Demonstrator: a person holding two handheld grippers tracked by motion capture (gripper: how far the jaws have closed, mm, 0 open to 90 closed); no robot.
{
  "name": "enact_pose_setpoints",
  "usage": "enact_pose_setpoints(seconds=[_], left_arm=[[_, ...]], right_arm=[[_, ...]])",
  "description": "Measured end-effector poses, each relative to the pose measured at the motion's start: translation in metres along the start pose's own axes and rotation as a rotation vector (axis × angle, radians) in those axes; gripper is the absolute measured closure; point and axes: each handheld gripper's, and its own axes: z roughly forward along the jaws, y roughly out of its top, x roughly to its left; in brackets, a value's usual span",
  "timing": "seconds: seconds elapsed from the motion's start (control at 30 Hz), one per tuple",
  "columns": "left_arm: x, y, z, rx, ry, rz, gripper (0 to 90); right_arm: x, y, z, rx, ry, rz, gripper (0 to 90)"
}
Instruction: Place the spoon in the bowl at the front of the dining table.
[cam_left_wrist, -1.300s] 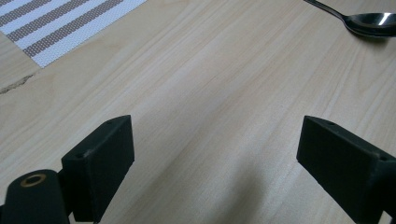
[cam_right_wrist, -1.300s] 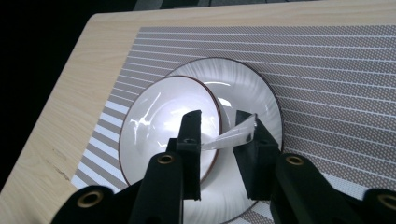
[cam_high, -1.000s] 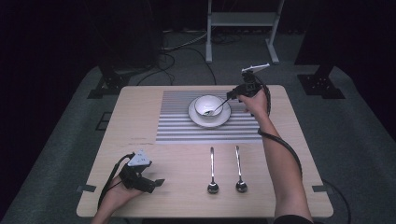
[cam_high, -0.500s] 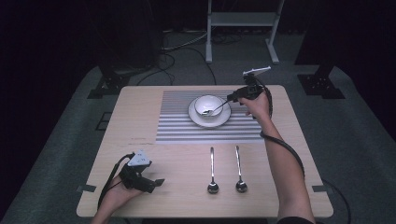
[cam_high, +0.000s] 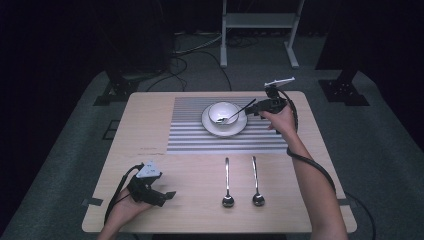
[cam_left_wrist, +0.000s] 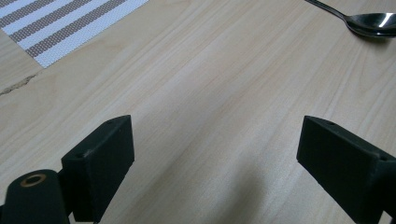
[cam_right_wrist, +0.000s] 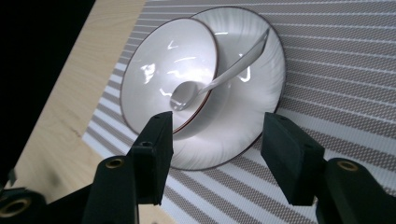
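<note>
Right gripper (cam_high: 260, 108) has backed off the bowl (cam_high: 223, 112), jaws now open and empty. Spoon (cam_high: 235, 114) rests in the bowl, handle on the rim: placement looks done. Left gripper (cam_high: 162, 196) idles open on the table (cam_high: 200, 200).

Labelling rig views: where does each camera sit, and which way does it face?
High view: above the table's near edge, looking forward and down; both forearms, left gripper, right gripper.
Left gripper view: low over bare table, open jaws.
Right gripper view: tilted down at bowl on saucer, open jaws.
Shared: striped placemat.
</note>
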Motion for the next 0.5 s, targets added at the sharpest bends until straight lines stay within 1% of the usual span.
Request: enact_pose_setpoints(seconds=[0.03,0.07,0.17,0.4,0.5], left_arm=[[0.000,0.000,0.000,0.001,-0.001,0.001,10.0],[0.000,0.000,0.000,0.001,-0.001,0.001,10.0],[0.000,0.000,0.001,0.005,-0.001,0.004,10.0],[0.000,0.000,0.000,0.002,0.001,-0.002,10.0],[0.001,0.000,0.000,0.001,0.002,-0.003,10.0]], right_arm=[[0.000,-0.004,-0.002,0.004,0.010,-0.005,41.2],[0.000,-0.004,-0.002,0.004,0.010,-0.005,41.2],[-0.001,-0.012,-0.003,0.028,0.020,-0.018,40.1],[-0.002,-0.023,-0.007,0.043,0.033,-0.035,39.3],[-0.003,-0.030,-0.009,0.049,0.041,-0.047,38.7]])
